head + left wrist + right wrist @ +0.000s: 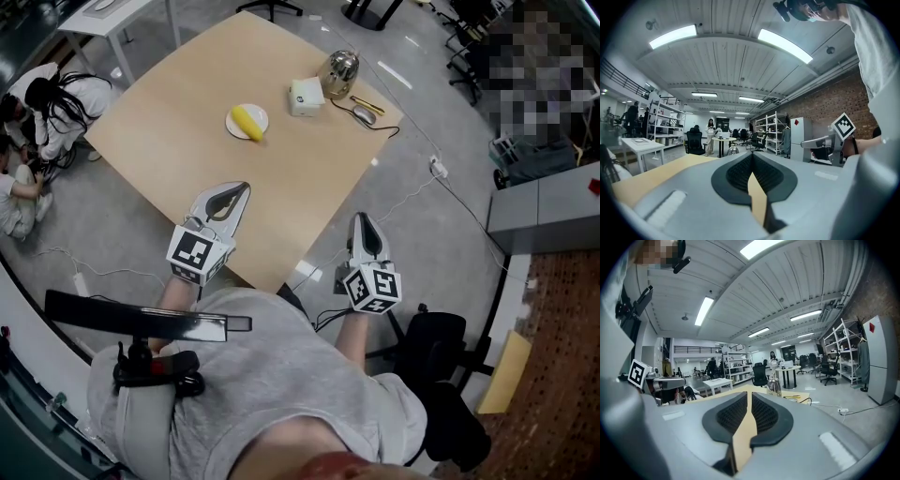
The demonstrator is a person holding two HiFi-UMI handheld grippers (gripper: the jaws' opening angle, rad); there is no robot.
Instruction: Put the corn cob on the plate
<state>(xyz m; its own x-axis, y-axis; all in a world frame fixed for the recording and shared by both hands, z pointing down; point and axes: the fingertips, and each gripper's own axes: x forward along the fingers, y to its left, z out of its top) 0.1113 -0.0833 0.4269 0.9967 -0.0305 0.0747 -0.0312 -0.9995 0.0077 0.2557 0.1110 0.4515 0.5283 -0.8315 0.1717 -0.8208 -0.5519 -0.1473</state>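
Note:
The yellow corn cob (249, 123) lies on a small white plate (233, 116) on the far half of the wooden table (187, 141); one end reaches over the plate's near rim. Both grippers hover at the table's near corner, well short of the plate. My left gripper (242, 187) is over the table's edge, and in the left gripper view (752, 156) its tips meet with nothing between them. My right gripper (362, 217) is beside the table's right edge, and in the right gripper view (750, 393) its jaws are together and empty. Neither gripper view shows the cob.
A white box (307, 96), a shiny metal kettle (339, 70), a mouse (365, 114) with its cable and a yellow pen sit at the table's far right corner. People crouch on the floor at left (37, 112). A black chair (441, 347) stands at lower right.

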